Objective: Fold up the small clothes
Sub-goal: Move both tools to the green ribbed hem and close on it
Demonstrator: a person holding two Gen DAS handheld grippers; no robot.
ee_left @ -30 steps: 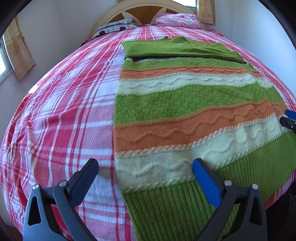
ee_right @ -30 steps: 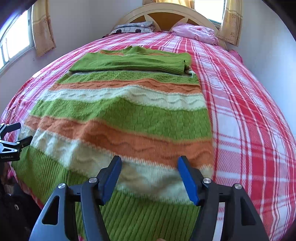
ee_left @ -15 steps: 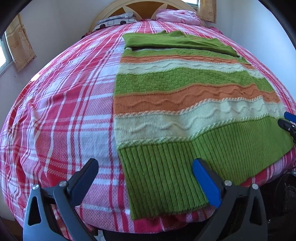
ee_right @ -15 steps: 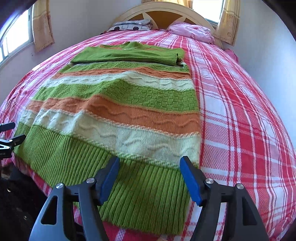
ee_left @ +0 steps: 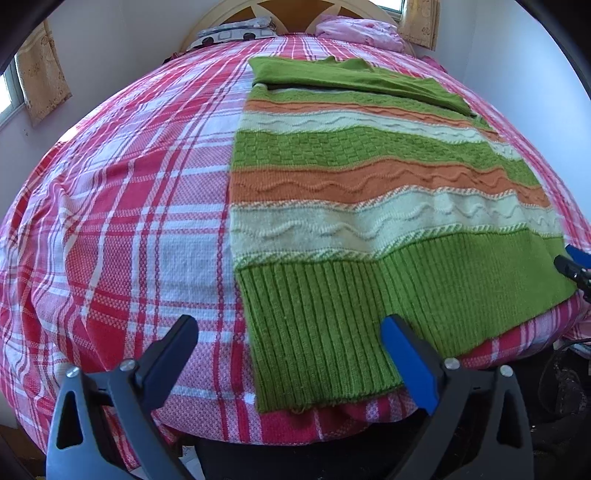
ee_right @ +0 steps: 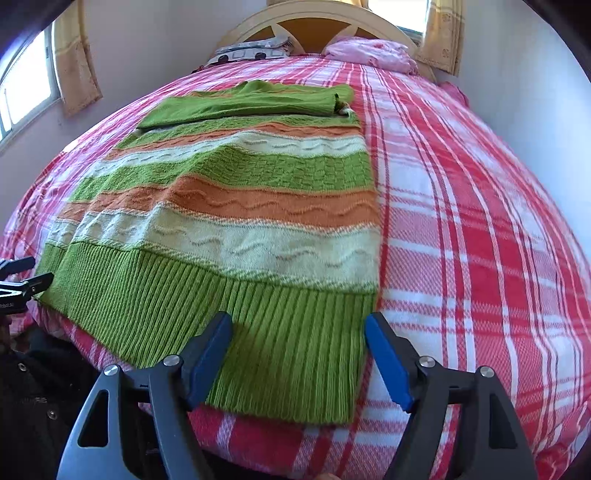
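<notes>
Left gripper (ee_left: 286, 338): jaws closing slowly, nothing gripped, above the near left corner of the hem.
Right gripper (ee_right: 297, 334): jaws opening, nothing gripped, above the near right corner.
Sweater (ee_left: 369, 206): flat on the plaid bedspread (ee_left: 129, 206), long axis toward the headboard (ee_right: 317, 26), ribbed hem nearest, sleeves folded across the far end.
Around: pink pillow (ee_right: 369, 51), curtains (ee_right: 74, 66); nothing blocks the hem.

left gripper (ee_left: 284, 332) jaws closing, right gripper (ee_right: 297, 325) jaws opening, seemingly empty
</notes>
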